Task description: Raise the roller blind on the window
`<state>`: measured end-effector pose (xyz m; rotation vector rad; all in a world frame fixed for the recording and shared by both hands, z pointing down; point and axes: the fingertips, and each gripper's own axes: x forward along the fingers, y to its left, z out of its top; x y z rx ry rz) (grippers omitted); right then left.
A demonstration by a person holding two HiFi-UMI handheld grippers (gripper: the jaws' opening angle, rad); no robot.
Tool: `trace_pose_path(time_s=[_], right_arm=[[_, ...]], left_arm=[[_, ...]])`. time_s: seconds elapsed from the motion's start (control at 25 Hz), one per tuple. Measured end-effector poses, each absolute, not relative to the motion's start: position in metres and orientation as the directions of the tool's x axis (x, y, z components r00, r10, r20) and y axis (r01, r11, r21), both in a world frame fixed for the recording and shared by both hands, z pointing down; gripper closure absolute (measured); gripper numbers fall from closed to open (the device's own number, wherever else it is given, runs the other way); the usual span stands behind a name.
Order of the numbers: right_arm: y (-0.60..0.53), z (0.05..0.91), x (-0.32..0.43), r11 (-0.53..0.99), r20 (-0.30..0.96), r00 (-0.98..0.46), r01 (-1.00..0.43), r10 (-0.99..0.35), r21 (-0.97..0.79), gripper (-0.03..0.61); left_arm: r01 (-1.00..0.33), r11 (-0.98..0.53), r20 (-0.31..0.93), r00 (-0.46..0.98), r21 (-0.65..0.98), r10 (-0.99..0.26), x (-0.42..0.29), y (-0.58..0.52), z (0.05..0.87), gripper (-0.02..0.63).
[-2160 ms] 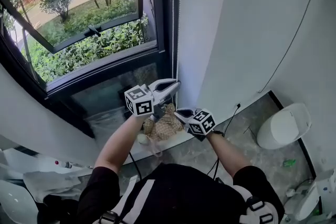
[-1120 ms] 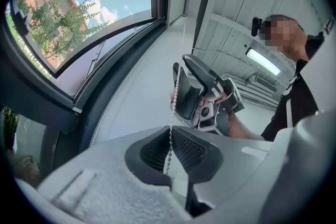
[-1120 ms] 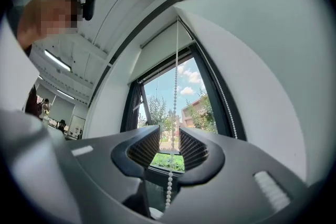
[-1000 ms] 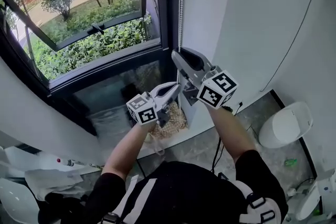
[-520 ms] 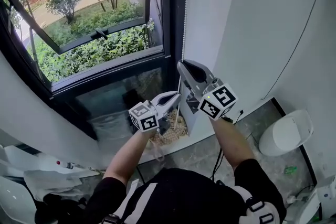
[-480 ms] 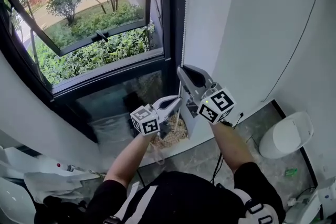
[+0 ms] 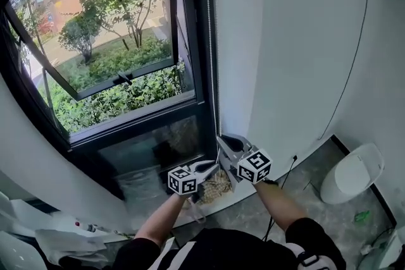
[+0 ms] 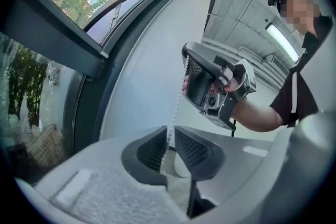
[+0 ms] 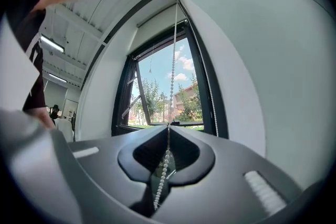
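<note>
Between nine and eleven o'clock in the head view, the black-framed window point(image 7: 190, 112) has its glass uncovered, with garden showing through. The white roller blind point(image 9: 157, 22) shows only as a pale band across the top of the opening in the right gripper view, so I judge it well up already.

At twelve o'clock, the white beaded pull chain point(image 7: 211, 41) hangs down the frame's right edge. It drives the blind, which is why I have both tools on it.

Low at six o'clock, the left gripper point(image 7: 216, 166) points level at the chain. Its jaws have just been opening and now stand slightly apart, with the chain running loose between the pads rather than nipped. I read that as freeing this hand for a fresh hold higher up.

At one o'clock from it, just above, sits the right gripper point(image 7: 220, 138). Its jaws have just been closing and are pressed together on the chain, which I take as keeping the tension.

Farther right, a thin black cable point(image 7: 354, 60) runs down the white wall at two o'clock. A white rounded bin point(image 7: 352, 172) stands on the floor at four o'clock, well apart.
</note>
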<state>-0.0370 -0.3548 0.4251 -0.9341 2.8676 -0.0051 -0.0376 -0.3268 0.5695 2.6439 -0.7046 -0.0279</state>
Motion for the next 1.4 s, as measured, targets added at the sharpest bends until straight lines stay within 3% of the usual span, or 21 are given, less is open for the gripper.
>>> trace_pose_path(time_s=[0.08, 0.24, 0.44, 0.68, 1.04, 1.12, 1.2, 1.4], right_arm=[[-0.355, 0.431, -0.033, 0.806, -0.112, -0.799, -0.589, -0.591, -0.056, 0.565], [-0.352, 0.429, -0.033, 0.815, -0.11, -0.807, -0.577, -0.58, -0.057, 0.565], [-0.346, 0.427, -0.037, 0.826, -0.115, -0.818, -0.559, -0.563, -0.069, 0.565], [-0.34, 0.425, -0.044, 0.838, -0.105, -0.831, -0.542, -0.546, -0.066, 0.565], [-0.333, 0.421, -0.047, 0.839, -0.103, -0.833, -0.542, -0.544, -0.051, 0.563], [-0.33, 0.423, -0.047, 0.838, -0.102, -0.832, -0.543, -0.545, -0.055, 0.563], [-0.328, 0.423, -0.046, 0.84, -0.103, -0.834, -0.54, -0.542, -0.049, 0.563], [-0.327, 0.431, -0.045, 0.839, -0.085, -0.835, -0.543, -0.544, -0.042, 0.563]], left_arm=[[-0.466, -0.793, 0.071, 0.875, 0.391, -0.479, -0.042, -0.325, 0.568, 0.499], [-0.45, -0.811, -0.039, 0.866, 0.373, -0.499, -0.067, -0.331, 0.53, 0.455], [-0.452, -0.854, -0.224, 0.832, 0.256, -0.508, -0.091, -0.352, 0.421, 0.454], [-0.397, -0.912, -0.324, 0.854, 0.101, -0.408, -0.073, -0.357, 0.294, 0.454], [-0.294, -0.955, -0.395, 0.874, 0.038, -0.284, -0.034, -0.344, 0.24, 0.454], [-0.277, -0.96, -0.403, 0.876, 0.023, -0.263, -0.028, -0.337, 0.242, 0.471], [-0.294, -0.955, -0.418, 0.865, 0.028, -0.278, -0.029, -0.335, 0.242, 0.596], [-0.319, -0.945, -0.402, 0.858, 0.068, -0.319, -0.035, -0.343, 0.251, 0.601]])
